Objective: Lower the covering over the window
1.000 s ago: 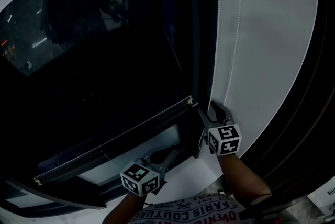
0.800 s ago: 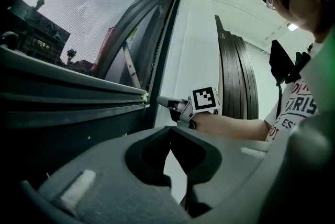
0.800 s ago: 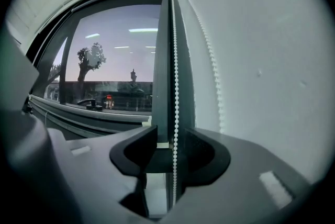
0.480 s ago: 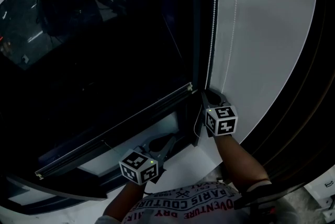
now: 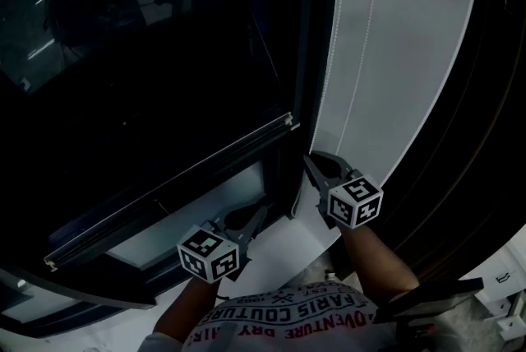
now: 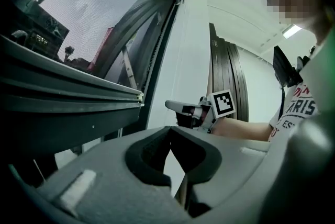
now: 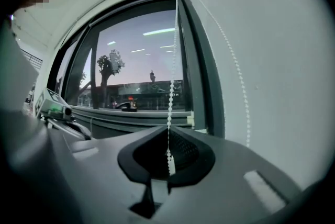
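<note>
Right gripper (image 5: pixel 314 163) clamped shut on bead chain (image 7: pixel 171 87) at window's right edge, so that pull on chain can lower blind (image 5: pixel 164 79). Blind's bottom bar (image 5: pixel 168 190) is seen partway down pane. Left gripper (image 5: pixel 259 217) is closed, empty, held near sill — judged idle.

1. The left gripper (image 6: pixel 170 130) fills the bottom of the view, its jaws pressed together with nothing between them.
2. Beyond it, the right gripper (image 6: pixel 178 108) points left across the white wall (image 6: pixel 191 50). Its marker cube (image 6: pixel 223 104) faces the camera, and a bare forearm (image 6: pixel 246 129) runs off behind it.
3. At left, the blind's dark bottom rail (image 6: pixel 68 87) crosses below the window glass (image 6: pixel 89 3) and ends just beside the window frame (image 6: pixel 165 24).
4. Buildings and a tower show through the glass.
</note>
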Motion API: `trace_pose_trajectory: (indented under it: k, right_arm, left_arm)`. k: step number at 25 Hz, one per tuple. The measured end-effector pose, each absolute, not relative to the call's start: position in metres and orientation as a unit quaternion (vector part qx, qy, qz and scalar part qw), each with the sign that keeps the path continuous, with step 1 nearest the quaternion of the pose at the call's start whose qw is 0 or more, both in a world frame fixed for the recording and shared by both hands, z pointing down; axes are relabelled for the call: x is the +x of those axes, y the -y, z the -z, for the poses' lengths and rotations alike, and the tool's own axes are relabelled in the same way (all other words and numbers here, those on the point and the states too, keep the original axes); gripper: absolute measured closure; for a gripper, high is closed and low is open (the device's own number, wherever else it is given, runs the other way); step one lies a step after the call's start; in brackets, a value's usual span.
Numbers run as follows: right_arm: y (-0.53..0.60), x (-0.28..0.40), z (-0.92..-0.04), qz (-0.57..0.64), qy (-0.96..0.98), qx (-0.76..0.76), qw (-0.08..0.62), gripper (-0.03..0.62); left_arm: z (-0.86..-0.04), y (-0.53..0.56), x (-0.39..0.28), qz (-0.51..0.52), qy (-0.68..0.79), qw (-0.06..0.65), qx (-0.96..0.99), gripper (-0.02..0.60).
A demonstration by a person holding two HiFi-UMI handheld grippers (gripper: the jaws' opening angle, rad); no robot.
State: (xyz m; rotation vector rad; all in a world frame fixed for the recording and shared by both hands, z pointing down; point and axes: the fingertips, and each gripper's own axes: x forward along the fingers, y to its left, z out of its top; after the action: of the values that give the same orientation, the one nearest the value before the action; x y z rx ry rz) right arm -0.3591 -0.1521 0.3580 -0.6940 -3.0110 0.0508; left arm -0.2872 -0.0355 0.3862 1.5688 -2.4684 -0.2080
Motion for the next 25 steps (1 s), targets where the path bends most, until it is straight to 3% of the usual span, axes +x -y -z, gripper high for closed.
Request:
trace_pose_trajectory:
  k: [13, 25]
  right_arm:
    - [0.124, -0.258, -0.364, -0.026, 0.966, -0.255, 0.015, 0.588]
    - [0.13, -0.237, -0.37, -0.027, 0.97, -0.24, 0.006, 0.589]
  left_arm:
    - [-0.382, 0.044, -0.229, 0.071, 0.794, 0.087, 0.598, 0.578]
    - [-0.368, 0.053, -0.221, 0.067, 0.774, 0.076, 0.625, 0.578]
